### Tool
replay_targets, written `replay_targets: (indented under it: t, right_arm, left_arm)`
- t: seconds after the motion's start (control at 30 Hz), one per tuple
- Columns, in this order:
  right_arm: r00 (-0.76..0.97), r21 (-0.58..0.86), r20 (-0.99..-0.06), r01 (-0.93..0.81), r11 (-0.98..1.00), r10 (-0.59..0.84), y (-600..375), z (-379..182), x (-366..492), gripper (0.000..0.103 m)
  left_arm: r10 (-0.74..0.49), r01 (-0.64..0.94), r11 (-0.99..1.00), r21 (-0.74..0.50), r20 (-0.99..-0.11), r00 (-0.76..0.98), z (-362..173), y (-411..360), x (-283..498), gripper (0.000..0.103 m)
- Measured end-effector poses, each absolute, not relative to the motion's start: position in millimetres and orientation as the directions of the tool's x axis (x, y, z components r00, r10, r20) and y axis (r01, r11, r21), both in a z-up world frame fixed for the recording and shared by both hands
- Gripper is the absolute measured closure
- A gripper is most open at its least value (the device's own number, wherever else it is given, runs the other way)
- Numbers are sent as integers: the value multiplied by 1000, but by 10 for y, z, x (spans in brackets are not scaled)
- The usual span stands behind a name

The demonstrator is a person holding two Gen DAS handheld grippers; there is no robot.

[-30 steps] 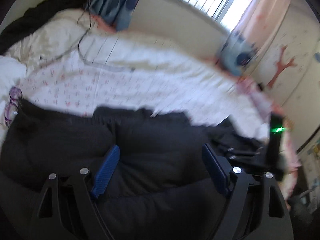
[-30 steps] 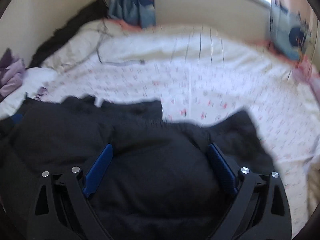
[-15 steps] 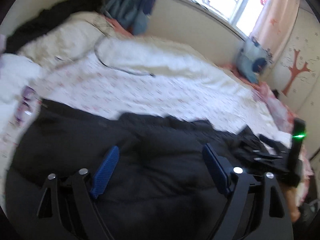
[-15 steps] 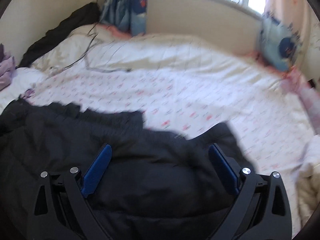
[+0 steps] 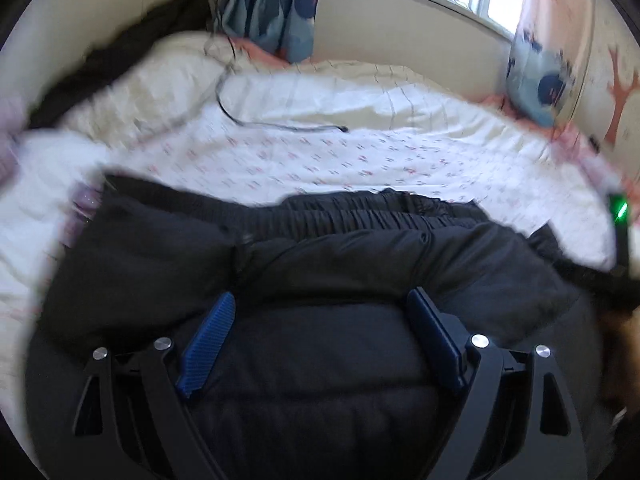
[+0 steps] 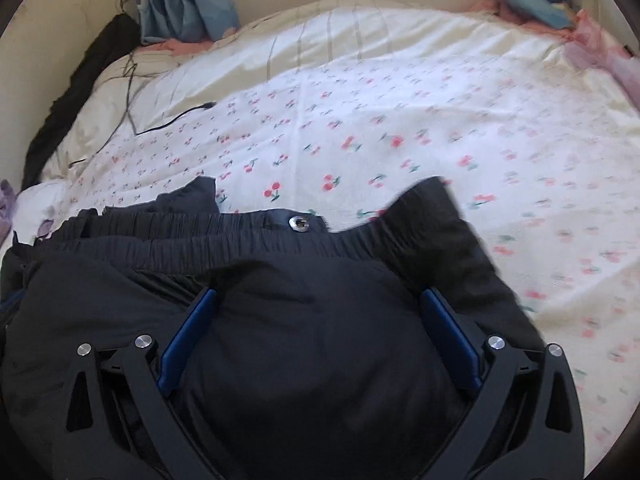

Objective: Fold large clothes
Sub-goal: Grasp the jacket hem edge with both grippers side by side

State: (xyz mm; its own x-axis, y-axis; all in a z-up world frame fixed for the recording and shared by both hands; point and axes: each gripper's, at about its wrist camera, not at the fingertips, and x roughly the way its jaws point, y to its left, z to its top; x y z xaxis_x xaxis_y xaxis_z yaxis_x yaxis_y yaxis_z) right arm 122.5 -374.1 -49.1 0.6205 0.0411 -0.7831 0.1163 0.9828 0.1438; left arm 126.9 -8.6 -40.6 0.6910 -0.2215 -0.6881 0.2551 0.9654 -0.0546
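Note:
A large black padded garment (image 5: 320, 264) lies bunched on the bed, with a gathered elastic hem (image 5: 360, 212) at its far edge. In the right wrist view the same garment (image 6: 304, 320) shows a metal snap (image 6: 298, 223) on that hem. My left gripper (image 5: 320, 312) is open, its blue pads spread wide over the black fabric. My right gripper (image 6: 318, 308) is open too, with fabric bulging between its pads. The other gripper, with a green light (image 5: 619, 210), shows at the right edge of the left wrist view.
The bed has a white sheet with a cherry print (image 6: 380, 128). A black cable (image 5: 280, 126) lies across its far side. Blue patterned curtains (image 5: 272, 4) and a blue cushion (image 5: 536, 80) stand by the window wall. Dark clothing (image 6: 84, 80) lies along the left wall.
Both grippers stayed open and shifted over the garment. The gathered hem and snap have come into view, and the garment lies more spread along the bed.

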Motion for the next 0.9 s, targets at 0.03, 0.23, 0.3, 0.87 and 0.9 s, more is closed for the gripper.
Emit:
replay_targets:
  t: [0.03,0.23,0.3,0.87,0.9]
  right_arm:
    - [649,157,-759,102,982,54,-3703,-388,1155,8]
    - [708,129,-685,-115,985,172,-3070,-62,928,7]
    - [653,71,-746,-119,990,132,-2940,-370,1043,7]
    - [627,152,-759,-90,984,175,-3138,-397,928,7]
    - [658,143,-736,-79,986,160,-3191,-297,784,7]
  left_arm:
    - [-196,255,967,-12,-673,713,-363,-73,1184,19]
    - [-112,258,954,154,-613,782,-309,-35,878,18]
    - [-132,257,959,122,-611,781,-343,19,870,18]
    - [-124,237,964,123,-578,807,-459,62,694,14]
    - [-123,235,964,124,-576,808,-460,78,668,14]
